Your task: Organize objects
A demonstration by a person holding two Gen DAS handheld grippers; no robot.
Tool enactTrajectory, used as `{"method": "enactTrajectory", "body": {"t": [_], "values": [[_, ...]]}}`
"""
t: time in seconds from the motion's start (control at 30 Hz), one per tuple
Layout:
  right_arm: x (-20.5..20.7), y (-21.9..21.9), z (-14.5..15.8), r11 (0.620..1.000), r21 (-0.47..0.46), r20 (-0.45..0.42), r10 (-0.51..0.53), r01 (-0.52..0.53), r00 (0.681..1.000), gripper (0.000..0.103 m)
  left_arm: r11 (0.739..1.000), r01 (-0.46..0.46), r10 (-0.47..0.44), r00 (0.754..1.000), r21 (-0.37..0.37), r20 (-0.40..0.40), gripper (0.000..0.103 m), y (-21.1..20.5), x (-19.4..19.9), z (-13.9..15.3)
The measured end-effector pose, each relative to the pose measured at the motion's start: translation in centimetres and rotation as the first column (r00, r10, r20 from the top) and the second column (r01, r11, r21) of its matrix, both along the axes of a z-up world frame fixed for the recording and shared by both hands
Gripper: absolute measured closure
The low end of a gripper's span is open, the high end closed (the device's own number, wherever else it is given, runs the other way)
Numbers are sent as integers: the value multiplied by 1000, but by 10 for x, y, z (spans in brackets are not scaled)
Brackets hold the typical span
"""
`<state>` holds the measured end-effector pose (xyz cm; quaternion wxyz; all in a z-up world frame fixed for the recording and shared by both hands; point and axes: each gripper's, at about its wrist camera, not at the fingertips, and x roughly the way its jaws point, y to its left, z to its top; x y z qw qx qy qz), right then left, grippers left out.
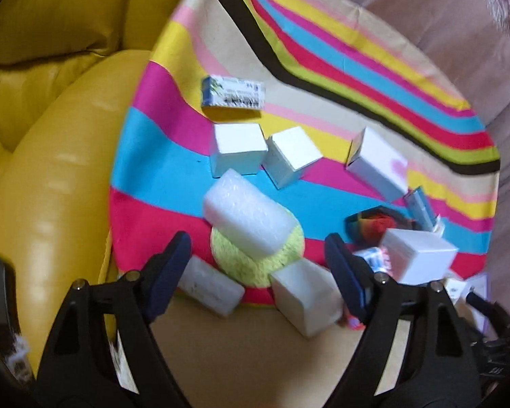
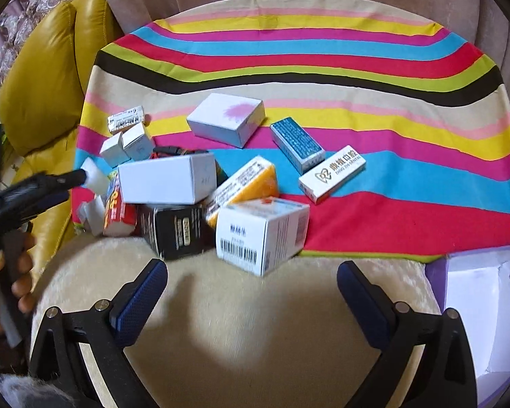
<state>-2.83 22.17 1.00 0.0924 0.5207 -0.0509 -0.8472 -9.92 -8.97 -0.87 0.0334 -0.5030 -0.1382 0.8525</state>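
We point both grippers steeply down at the boxes on the striped cloth (image 2: 323, 68). Our left gripper (image 1: 258, 258) is spread open and holds nothing; the white foam block (image 1: 250, 214) lies tilted on a green round pad (image 1: 255, 265), just beyond its fingertips at 12 o'clock. Our right gripper (image 2: 251, 275) is spread wide and empty; the barcode box (image 2: 260, 234) sits at its 12 o'clock, leaning against a black box (image 2: 175, 231). A purple box (image 2: 486, 309) stands open at 3 o'clock.
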Motion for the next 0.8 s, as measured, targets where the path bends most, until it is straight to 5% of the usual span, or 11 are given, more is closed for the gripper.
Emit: {"method": "enactTrajectory", "body": {"t": [0.2, 0.3, 0.53, 0.8], "values": [[-11, -3, -7, 1000, -7, 12, 6, -6, 1000, 10, 986, 112, -109, 994, -126, 30, 20, 7, -22, -10], [-14, -3, -11, 1000, -8, 21, 7, -7, 1000, 15, 978, 138, -133, 990, -154, 44, 39, 7, -26, -15], [-14, 2, -16, 999, -36, 28, -4, 5, 1000, 27, 969, 119, -128, 991, -217, -30, 40, 11, -14, 4], [-24, -8, -15, 999, 42, 7, -6, 5, 1000, 27, 975, 70, -89, 992, -210, -85, 40, 27, 12, 26]]}}
